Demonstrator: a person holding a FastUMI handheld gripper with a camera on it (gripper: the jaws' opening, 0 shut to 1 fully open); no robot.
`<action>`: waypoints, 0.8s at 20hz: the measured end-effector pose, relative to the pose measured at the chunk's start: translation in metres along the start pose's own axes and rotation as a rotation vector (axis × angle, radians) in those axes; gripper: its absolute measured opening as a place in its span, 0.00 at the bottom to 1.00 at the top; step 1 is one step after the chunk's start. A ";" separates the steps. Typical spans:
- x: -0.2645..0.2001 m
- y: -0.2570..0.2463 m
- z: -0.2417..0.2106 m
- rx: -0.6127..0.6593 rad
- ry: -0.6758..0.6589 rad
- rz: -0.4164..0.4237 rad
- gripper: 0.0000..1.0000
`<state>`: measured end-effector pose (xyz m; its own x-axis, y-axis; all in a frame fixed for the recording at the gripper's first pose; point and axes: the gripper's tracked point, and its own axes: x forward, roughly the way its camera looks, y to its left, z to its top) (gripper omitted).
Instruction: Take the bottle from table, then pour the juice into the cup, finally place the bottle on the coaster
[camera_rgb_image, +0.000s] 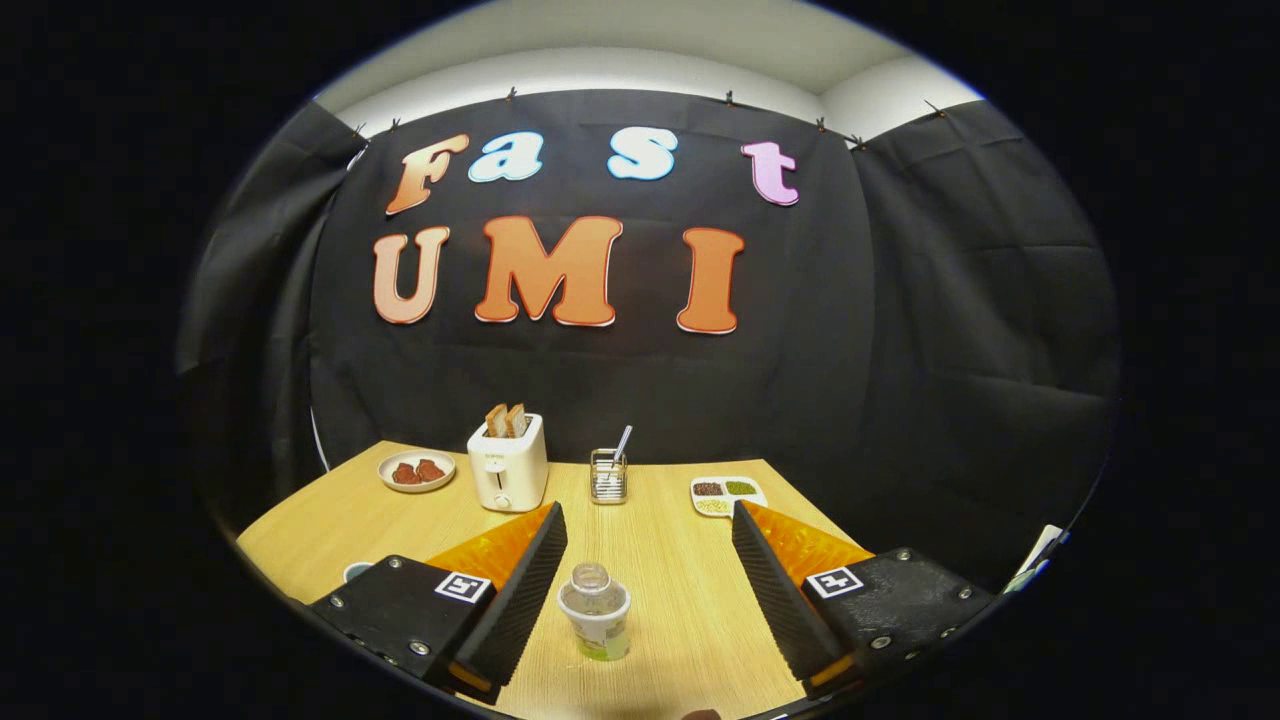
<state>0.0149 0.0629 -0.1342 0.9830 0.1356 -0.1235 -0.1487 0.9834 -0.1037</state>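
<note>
Wooden table (690, 600) holds an upright bottle (594, 610) between the level claw's (650, 525) wide-spread fingers.

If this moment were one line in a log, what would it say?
phase: approaching bottle | gripper: open, not touching | bottle: upright on table, between fingers, nearer left one

A light wooden tabletop (660, 560) with fine grain stands inside a booth hung with black cloth (900, 330), which is creased and clipped along its upper edge. Above the cloth, a pale wall (600, 70) and ceiling meet in a corner, evenly lit. The cloth falls behind the tabletop's far edge.
</note>
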 end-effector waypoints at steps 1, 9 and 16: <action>0.003 0.004 -0.008 -0.004 0.013 0.005 0.99; 0.023 0.037 -0.076 -0.005 0.118 0.068 0.99; 0.040 0.049 -0.132 -0.005 0.217 0.074 0.99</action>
<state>0.0324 0.1011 -0.2742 0.9235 0.1779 -0.3399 -0.2209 0.9710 -0.0917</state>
